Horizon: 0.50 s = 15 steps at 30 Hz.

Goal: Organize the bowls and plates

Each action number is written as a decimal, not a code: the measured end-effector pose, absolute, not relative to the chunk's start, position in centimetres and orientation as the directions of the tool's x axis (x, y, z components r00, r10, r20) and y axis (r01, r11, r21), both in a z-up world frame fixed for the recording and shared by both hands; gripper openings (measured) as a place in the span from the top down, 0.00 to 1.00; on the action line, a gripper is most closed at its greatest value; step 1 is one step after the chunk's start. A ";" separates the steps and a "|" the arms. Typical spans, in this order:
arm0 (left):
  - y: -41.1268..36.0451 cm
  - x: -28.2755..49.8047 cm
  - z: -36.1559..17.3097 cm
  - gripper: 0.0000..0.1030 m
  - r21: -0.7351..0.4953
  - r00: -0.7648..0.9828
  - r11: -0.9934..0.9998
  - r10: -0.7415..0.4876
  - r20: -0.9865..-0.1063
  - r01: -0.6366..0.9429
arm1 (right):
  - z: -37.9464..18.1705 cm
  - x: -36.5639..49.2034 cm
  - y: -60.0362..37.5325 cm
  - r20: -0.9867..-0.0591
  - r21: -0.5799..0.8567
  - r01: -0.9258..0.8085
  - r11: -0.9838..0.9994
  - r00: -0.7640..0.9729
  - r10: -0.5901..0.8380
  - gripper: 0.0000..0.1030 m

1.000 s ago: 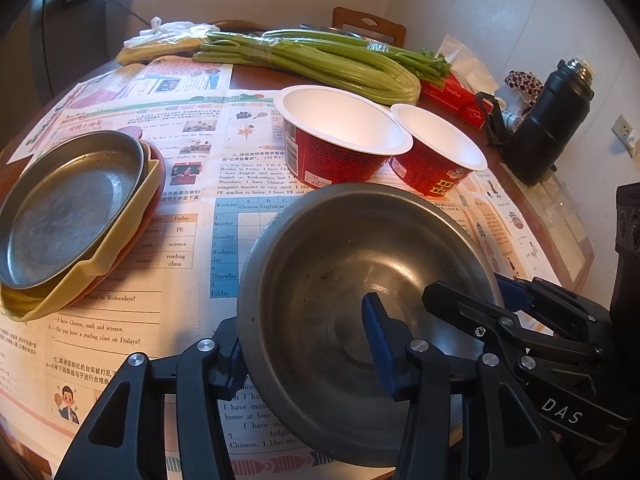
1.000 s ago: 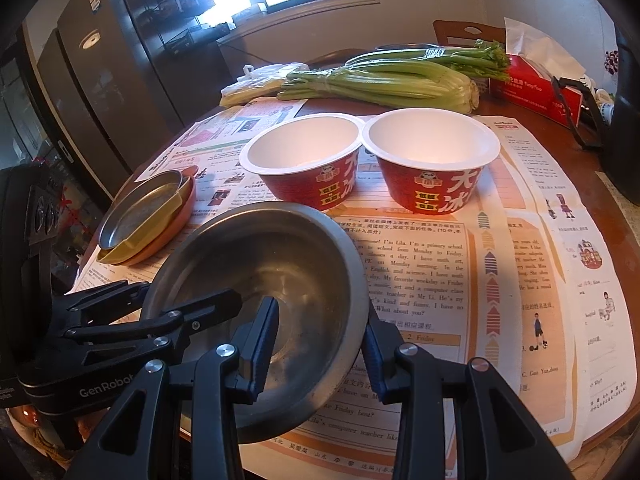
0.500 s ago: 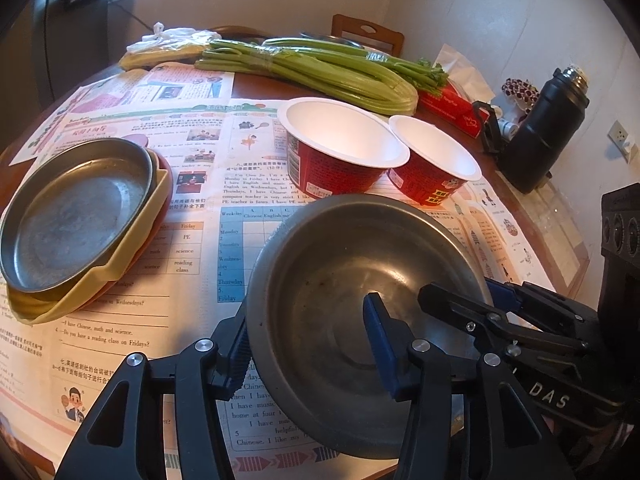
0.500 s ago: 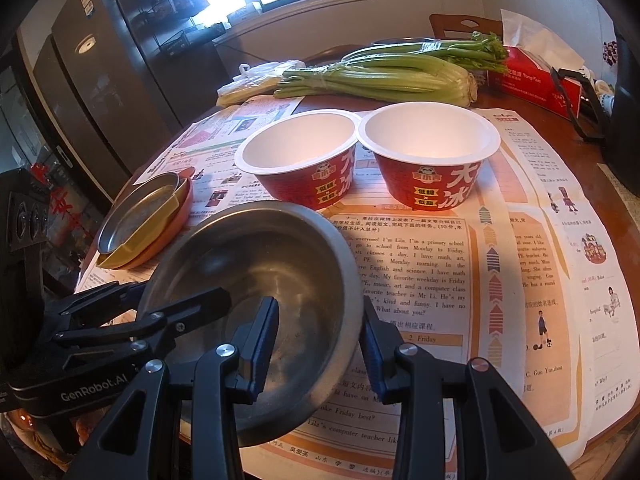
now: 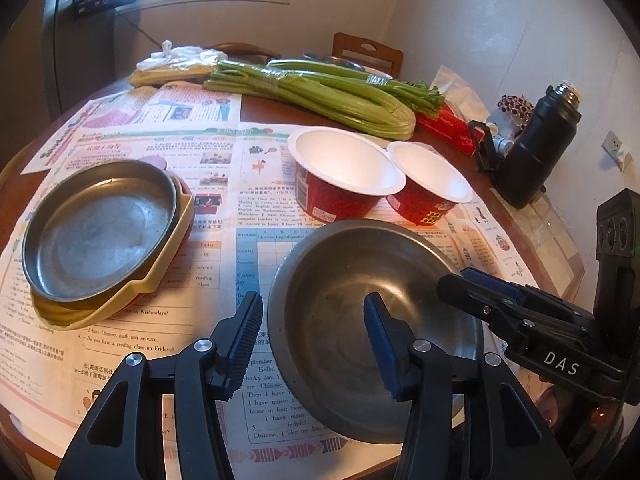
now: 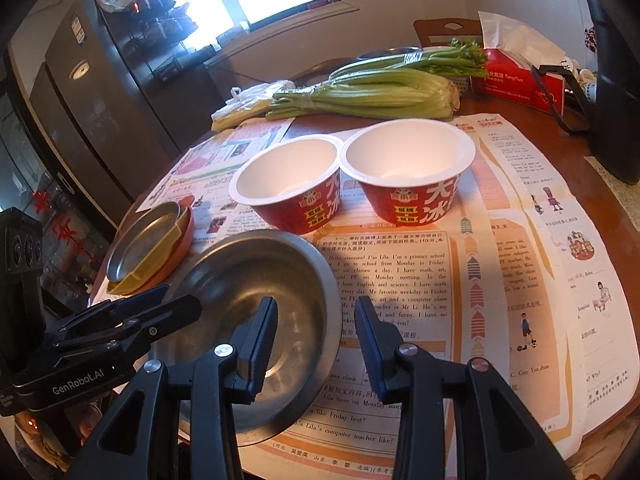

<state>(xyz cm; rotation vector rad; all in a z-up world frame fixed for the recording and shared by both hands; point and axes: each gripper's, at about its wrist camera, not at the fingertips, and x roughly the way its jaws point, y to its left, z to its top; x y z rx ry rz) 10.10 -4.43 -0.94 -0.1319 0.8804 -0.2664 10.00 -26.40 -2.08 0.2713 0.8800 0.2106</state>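
Steel bowl [image 5: 340, 280], empty, is clamped by right tongs [image 6: 316, 305]; left tongs [image 5: 313, 300] straddle its rim, open.

Bare newspaper [image 5: 224, 216] leaves a lane at 11 o'clock between the stacked plates [image 5: 100, 236] at 9 and two red paper bowls [image 5: 344, 176] at 12. Celery [image 5: 320, 92] blocks beyond; a black flask [image 5: 536, 152] stands at 2.

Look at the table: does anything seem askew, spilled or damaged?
The round steel plate sits on a squarish yellow plate whose corners jut out past it, so that pile looks uneven. Nothing looks spilled or broken.
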 end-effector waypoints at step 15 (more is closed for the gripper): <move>-4.8 11.6 2.2 0.46 -0.183 0.651 0.964 -0.265 -0.711 0.193 | 0.2 11.3 -26.4 -0.679 0.386 -0.085 0.918 0.648 0.346 0.61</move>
